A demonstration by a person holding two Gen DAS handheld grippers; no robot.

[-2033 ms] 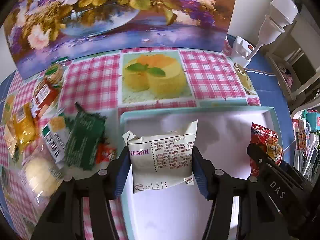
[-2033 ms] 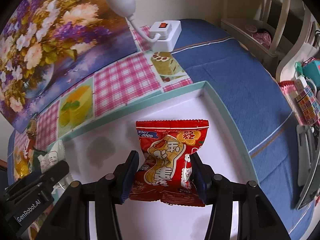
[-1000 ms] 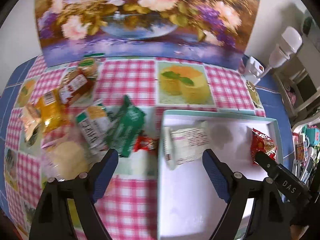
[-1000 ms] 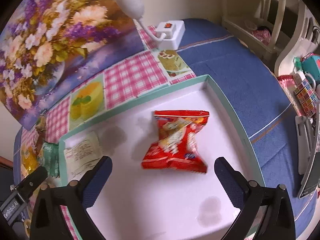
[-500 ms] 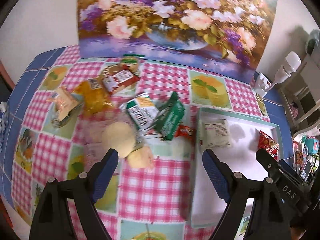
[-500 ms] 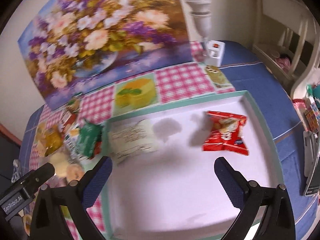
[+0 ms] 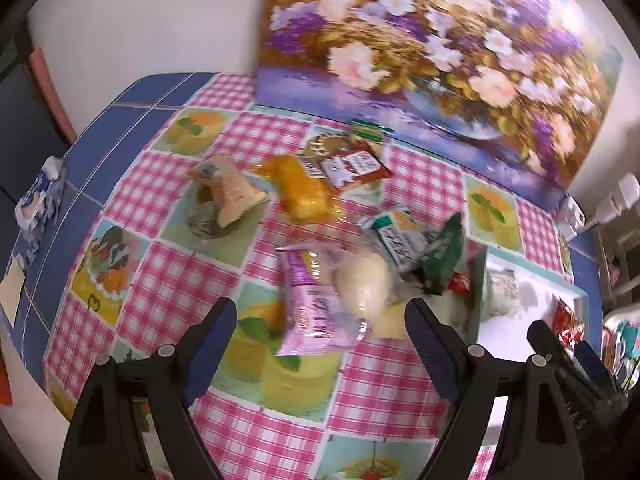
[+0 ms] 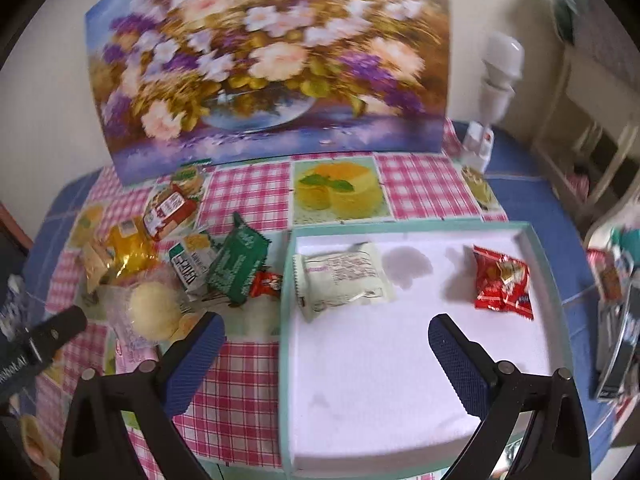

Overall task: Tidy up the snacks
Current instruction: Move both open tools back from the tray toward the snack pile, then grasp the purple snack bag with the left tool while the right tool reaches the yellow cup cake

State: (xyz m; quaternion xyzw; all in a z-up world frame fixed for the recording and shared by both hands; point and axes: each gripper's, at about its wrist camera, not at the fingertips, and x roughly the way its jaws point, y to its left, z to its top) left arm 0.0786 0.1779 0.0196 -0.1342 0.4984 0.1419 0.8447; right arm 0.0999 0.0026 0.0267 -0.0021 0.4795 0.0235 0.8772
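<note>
both claws are spread wide with nothing in them: the left gripper (image 7: 320,332) hangs over the loose pile, the right gripper (image 8: 326,344) over the near left part of the tray (image 8: 285,320).

the job looks early. only two packets lie in the tray, a cream packet (image 8: 342,276) by its left wall and a red packet (image 8: 502,280) toward the right wall, well apart, with bare white floor between and in front of them. so there is plenty of room to drop more in.

left of the tray the rest wait on the checked cloth (image 7: 168,276): a pink-wrapped bun (image 7: 320,300) nearest, a green packet (image 8: 238,268) and a small red sweet (image 8: 266,282) close by the tray wall, then a white carton (image 7: 396,238), a yellow packet (image 7: 300,192), a tan wedge (image 7: 226,194) and a red-and-white packet (image 7: 352,166) farthest back. they overlap, so picks there will be crowded. the tray's raised rim must be cleared on each carry.

at the back, the flower picture (image 8: 272,60) closes off the far side.
</note>
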